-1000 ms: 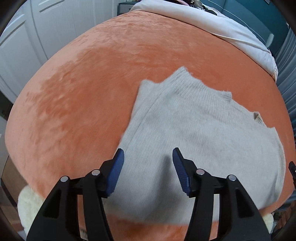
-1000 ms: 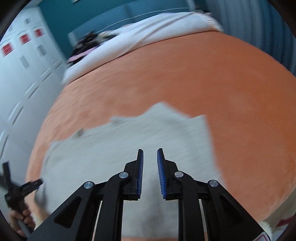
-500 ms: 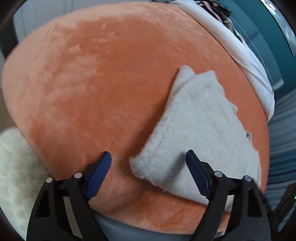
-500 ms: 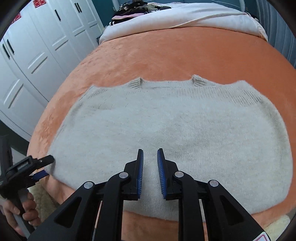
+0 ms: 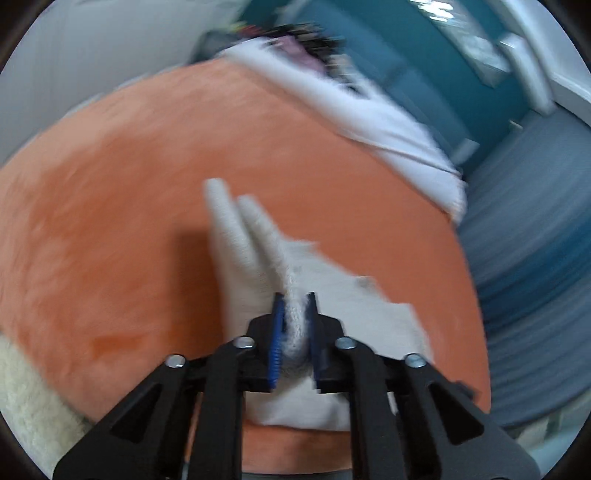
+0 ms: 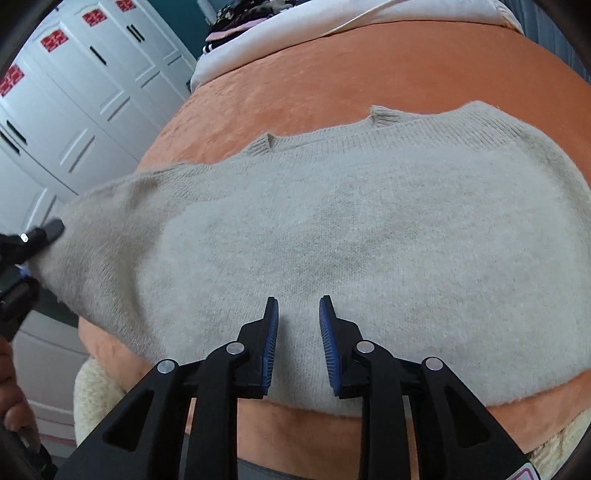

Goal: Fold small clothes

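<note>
A cream knitted sweater (image 6: pixel 351 229) lies spread on an orange plush bed cover (image 6: pixel 406 66). My left gripper (image 5: pixel 294 325) is shut on the sweater's left edge (image 5: pixel 258 258) and lifts it off the cover; that view is blurred. It also shows at the far left of the right wrist view (image 6: pixel 40 236), pinching the raised corner. My right gripper (image 6: pixel 297 325) hovers over the sweater's near hem with its jaws a little apart and nothing between them.
White wardrobe doors (image 6: pixel 74 110) stand to the left. A white duvet (image 6: pixel 332 18) with dark clothes lies at the bed's far end. A cream fluffy rug (image 5: pixel 29 398) lies below the bed's near edge. Grey curtains (image 5: pixel 535 258) hang on the right.
My left gripper has shut on the sweater's left edge and lifted it. My right gripper's jaws have opened slightly and moved closer to the near hem.
</note>
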`<state>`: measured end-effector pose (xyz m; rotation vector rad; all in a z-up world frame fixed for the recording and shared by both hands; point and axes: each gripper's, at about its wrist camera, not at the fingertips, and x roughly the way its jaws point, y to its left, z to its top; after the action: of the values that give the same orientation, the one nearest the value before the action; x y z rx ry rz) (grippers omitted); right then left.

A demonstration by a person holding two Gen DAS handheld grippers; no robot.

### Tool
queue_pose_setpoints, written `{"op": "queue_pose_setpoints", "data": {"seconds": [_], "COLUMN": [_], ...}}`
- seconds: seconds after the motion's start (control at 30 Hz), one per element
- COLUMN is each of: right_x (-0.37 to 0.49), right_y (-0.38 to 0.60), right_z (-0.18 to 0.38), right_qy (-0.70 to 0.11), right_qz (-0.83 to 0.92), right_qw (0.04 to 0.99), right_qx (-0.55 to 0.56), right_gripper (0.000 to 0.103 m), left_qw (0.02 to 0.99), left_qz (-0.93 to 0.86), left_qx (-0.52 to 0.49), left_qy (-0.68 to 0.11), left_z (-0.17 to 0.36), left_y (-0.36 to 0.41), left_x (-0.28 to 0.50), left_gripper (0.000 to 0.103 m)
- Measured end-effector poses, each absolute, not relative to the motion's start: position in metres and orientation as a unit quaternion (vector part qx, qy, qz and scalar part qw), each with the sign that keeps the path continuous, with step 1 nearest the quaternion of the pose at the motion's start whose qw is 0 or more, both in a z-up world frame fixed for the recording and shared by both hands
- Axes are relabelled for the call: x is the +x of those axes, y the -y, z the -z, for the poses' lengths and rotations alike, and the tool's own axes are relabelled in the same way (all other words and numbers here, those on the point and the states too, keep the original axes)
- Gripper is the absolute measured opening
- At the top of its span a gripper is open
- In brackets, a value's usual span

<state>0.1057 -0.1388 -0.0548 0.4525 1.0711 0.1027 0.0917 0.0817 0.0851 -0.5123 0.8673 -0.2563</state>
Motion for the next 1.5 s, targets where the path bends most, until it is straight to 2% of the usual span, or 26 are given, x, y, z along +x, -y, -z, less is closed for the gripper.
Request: {"op": "queue_pose_setpoints", "data": {"seconds": [0.03,0.13,0.2,0.3,0.37,0.43,0.53,0.63,0.73,0.8,0.9,1.03,1.13,1.27,1.4,1.47,1.5], "right_x": [0.102,0.074,0.054,0.028,0.009,-0.004,-0.013,-0.015,-0.011,-0.006,0.005,0.025,0.042,0.068,0.098,0.111,0.118], "right_y": [0.144,0.173,0.197,0.231,0.250,0.262,0.267,0.269,0.283,0.294,0.304,0.306,0.301,0.298,0.294,0.293,0.293], "right_z": [0.053,0.044,0.040,0.038,0.035,0.035,0.039,0.039,0.040,0.037,0.031,0.025,0.018,0.013,0.021,0.027,0.031], "right_qy": [-0.498,-0.478,-0.470,-0.466,-0.460,-0.455,-0.462,-0.464,-0.457,-0.450,-0.449,-0.469,-0.476,-0.479,-0.495,-0.505,-0.510], "right_qz": [-0.049,-0.038,-0.015,0.023,0.046,0.065,0.079,0.111,0.134,0.148,0.158,0.170,0.171,0.167,0.167,0.167,0.168], "right_qw": [0.835,0.839,0.841,0.843,0.847,0.852,0.854,0.858,0.853,0.849,0.848,0.847,0.850,0.852,0.847,0.842,0.839], "right_qx": [0.228,0.258,0.266,0.267,0.261,0.251,0.225,0.193,0.214,0.231,0.231,0.184,0.150,0.129,0.103,0.095,0.089], "right_gripper": [0.024,0.027,0.033,0.036,0.040,0.044,0.045,0.045,0.047,0.052,0.058,0.060,0.060,0.061,0.063,0.063,0.063], "left_qw": [0.873,0.870,0.868,0.850,0.853,0.861,0.857,0.851,0.840,0.822,0.798,0.823,0.842,0.851,0.839,0.831,0.829], "left_qz": [0.150,0.233,0.247,0.236,0.206,0.153,0.062,-0.033,-0.109,-0.148,-0.162,-0.150,-0.119,-0.084,-0.074,-0.072,-0.069], "left_qx": [-0.228,-0.178,-0.128,-0.121,-0.115,-0.114,-0.129,-0.149,-0.134,-0.141,-0.209,-0.192,-0.182,-0.161,-0.131,-0.139,-0.137], "left_qy": [-0.404,-0.396,-0.411,-0.455,-0.465,-0.471,-0.496,-0.503,-0.513,-0.532,-0.542,-0.513,-0.494,-0.493,-0.523,-0.534,-0.538], "left_z": [-0.102,-0.129,-0.121,-0.091,-0.073,-0.055,-0.025,-0.001,0.023,0.042,0.055,0.026,0.006,0.008,0.036,0.047,0.051], "left_y": [-0.058,0.022,0.071,0.099,0.090,0.060,0.001,-0.062,-0.106,-0.133,-0.164,-0.154,-0.136,-0.119,-0.107,-0.108,-0.107], "left_x": [0.091,0.090,0.090,0.088,0.081,0.070,0.067,0.071,0.080,0.082,0.073,0.072,0.092,0.137,0.167,0.174,0.178], "left_gripper": [0.000,0.000,0.000,0.008,0.044,0.055,0.067,0.068,0.070,0.070,0.071,0.070,0.082,0.088,0.087,0.075,0.074]}}
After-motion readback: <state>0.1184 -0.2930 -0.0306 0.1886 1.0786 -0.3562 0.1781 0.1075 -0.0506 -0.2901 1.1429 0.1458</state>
